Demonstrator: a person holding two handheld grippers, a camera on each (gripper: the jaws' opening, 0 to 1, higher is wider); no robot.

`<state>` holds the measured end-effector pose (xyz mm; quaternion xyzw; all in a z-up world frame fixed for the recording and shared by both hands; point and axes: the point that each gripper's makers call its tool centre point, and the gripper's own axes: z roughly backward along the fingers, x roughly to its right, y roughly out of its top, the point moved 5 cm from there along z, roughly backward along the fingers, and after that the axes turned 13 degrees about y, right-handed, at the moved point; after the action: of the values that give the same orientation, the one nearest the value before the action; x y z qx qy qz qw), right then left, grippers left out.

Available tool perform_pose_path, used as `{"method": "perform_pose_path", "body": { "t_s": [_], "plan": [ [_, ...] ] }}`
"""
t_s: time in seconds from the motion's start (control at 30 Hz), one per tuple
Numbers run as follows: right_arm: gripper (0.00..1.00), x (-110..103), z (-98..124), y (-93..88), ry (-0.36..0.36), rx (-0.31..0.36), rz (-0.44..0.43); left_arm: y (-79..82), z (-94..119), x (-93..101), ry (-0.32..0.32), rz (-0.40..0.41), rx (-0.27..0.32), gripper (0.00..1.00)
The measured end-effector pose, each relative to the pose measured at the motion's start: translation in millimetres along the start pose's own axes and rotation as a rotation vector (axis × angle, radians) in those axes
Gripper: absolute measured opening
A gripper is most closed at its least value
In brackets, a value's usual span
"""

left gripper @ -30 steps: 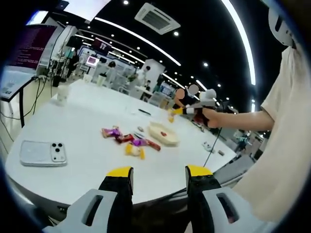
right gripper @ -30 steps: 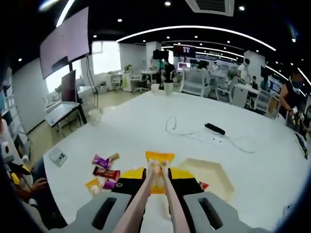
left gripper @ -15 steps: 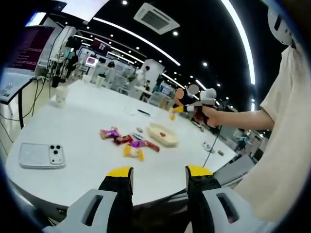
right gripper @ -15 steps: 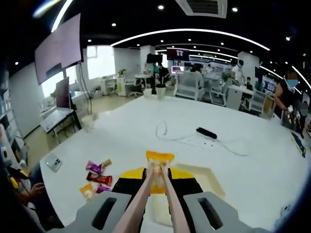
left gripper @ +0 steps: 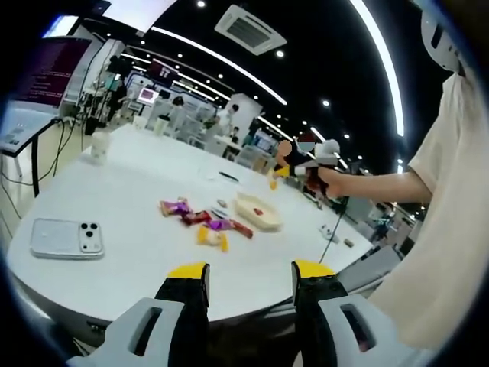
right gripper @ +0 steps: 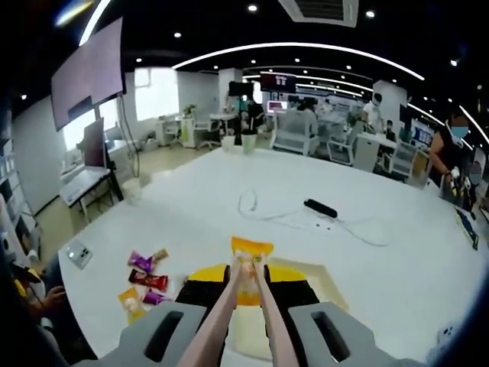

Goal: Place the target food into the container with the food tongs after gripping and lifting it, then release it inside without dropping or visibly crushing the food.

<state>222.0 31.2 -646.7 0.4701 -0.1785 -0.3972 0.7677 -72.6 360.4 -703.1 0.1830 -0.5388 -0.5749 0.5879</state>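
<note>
Yellow-tipped jaws of the left gripper [left gripper: 248, 287] stand spread apart with nothing between them, held low at the near edge of the white table [left gripper: 122, 206] in the left gripper view. Most of both jaws is cut off by the bottom of that view.

In the right gripper view the right gripper [right gripper: 246, 277] is closed on a pair of pinkish food tongs [right gripper: 243, 306], whose arms run forward between the jaws; the tong tips pinch an orange snack packet [right gripper: 250, 252], held up in the air. Any print on the packet is too blurred to read. Just under the tongs lies the pale, shallow container [right gripper: 325, 279], largely hidden by the gripper, so its contents cannot be made out there.

From the left gripper view the container [left gripper: 256, 210] is seen whole, with a small red item inside, and the right gripper [left gripper: 306, 170] hovers above and beyond it in a person's hand, the packet [left gripper: 273, 182] dangling at its tip. Loose wrapped snacks [left gripper: 200, 222] lie beside the container; their labels are illegible. A phone [left gripper: 66, 238] lies face down near the table edge. A black cable [right gripper: 306, 218] shows across the far tabletop in the right gripper view. Writing on a wall screen [left gripper: 53, 69] is too small to read.
</note>
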Motion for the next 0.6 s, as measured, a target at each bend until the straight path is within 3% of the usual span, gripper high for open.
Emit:
{"method": "perform_pose_path", "body": {
  "t_s": [0.6],
  "plan": [
    [0.18, 13.7, -0.1, 1.0, -0.029, -0.029, 0.015, 3.3, -6.4, -4.5, -0.013, -0.005, 0.005, 0.42]
  ]
}}
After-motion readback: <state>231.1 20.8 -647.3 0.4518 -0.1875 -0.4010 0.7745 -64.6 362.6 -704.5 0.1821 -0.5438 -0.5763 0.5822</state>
